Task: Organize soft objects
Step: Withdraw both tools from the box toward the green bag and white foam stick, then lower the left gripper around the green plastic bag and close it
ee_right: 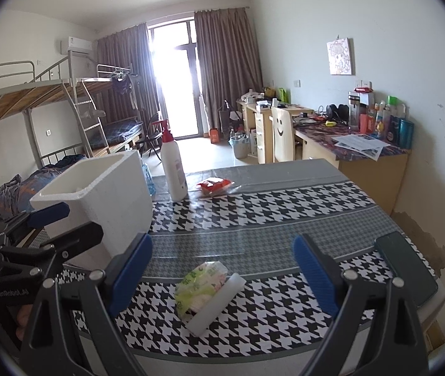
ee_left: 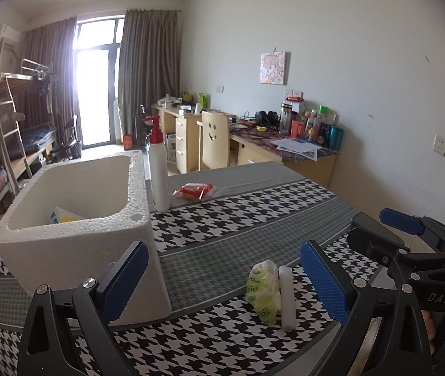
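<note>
The foam box [ee_left: 75,238] hides most of its contents; only a corner of a pale carton [ee_left: 64,215] shows inside. On the houndstooth worktop [ee_right: 285,206] a green tissue pack [ee_right: 200,285] lies touching a white foam block [ee_right: 214,304], long axes running away from the left wrist camera. Behind stand a pump bottle [ee_right: 173,169] and red packet [ee_right: 214,185]. Left tongs [ee_left: 222,285] and right tongs [ee_right: 222,279] gape wide, empty.
</note>
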